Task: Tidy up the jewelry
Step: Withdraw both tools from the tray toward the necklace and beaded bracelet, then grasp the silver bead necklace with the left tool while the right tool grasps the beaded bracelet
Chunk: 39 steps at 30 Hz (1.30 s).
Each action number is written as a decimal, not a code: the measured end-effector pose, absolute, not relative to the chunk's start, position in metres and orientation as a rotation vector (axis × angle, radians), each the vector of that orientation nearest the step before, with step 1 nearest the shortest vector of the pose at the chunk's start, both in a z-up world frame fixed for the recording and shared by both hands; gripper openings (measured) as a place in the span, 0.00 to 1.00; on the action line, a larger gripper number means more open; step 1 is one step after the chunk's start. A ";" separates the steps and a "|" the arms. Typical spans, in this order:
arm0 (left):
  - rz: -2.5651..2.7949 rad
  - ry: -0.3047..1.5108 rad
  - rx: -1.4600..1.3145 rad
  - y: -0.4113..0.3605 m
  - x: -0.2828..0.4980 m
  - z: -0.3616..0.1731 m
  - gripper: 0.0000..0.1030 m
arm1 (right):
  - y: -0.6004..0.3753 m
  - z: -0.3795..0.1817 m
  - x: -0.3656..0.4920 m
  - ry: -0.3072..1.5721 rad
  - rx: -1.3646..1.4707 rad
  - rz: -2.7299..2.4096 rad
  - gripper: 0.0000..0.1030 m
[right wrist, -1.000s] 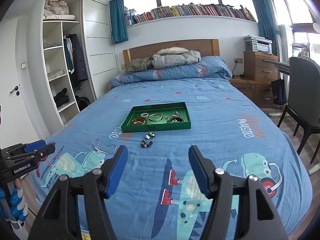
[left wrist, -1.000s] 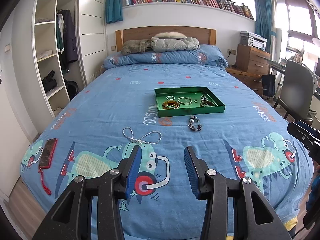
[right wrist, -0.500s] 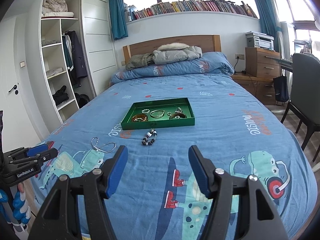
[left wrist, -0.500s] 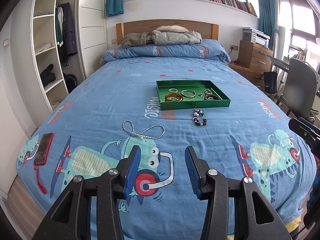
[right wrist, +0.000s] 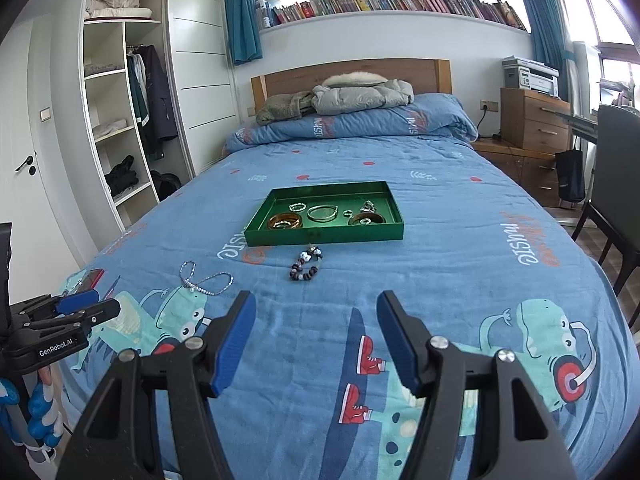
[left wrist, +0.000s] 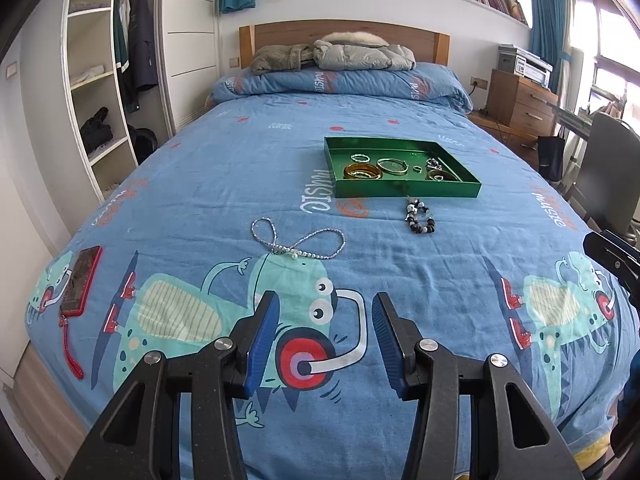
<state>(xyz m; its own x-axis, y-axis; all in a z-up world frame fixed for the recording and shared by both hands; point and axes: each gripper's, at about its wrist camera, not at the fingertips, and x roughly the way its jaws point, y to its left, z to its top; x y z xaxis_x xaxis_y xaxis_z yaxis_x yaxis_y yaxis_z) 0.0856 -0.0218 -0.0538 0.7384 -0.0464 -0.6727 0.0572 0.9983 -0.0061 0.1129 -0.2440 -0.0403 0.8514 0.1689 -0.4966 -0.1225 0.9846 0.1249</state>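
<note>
A glossy green metal tray (left wrist: 404, 190) on the wrinkled cartoon-print bed (left wrist: 224, 184) holds round bangles (left wrist: 363, 171); a beaded silver necklace (left wrist: 298, 242) loops nearby. The left gripper (left wrist: 325, 334) and right gripper (right wrist: 316, 336) are released, empty.

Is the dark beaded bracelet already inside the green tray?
No, the beaded bracelet lies on the blue bedspread just in front of the green tray, outside its near wall.

On the bed (left wrist: 240, 168) a tray (left wrist: 404, 191) holds bangles (left wrist: 363, 171). A bracelet (left wrist: 419, 220) lies just before the tray, a necklace (left wrist: 298, 240) left of it, a phone (left wrist: 80, 276) far left.
</note>
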 end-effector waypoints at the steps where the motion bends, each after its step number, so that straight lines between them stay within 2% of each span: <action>1: -0.054 0.743 0.012 -0.020 0.087 -0.056 0.46 | -0.243 -0.042 0.115 0.534 0.089 0.155 0.60; 32: 0.018 0.890 -0.162 0.067 0.148 -0.127 0.47 | -0.174 -0.104 0.195 0.671 0.038 0.320 0.60; 39: -0.055 0.914 -0.232 0.058 0.197 -0.137 0.57 | -0.184 -0.115 0.249 0.699 0.048 0.296 0.60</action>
<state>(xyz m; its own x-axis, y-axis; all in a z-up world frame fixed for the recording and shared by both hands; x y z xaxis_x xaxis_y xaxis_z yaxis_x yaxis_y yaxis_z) 0.1969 0.0577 -0.1372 0.6107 -0.1452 -0.7785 -0.0514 0.9737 -0.2220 0.2487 -0.1843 -0.1149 0.7254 0.2847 -0.6267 -0.2526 0.9570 0.1424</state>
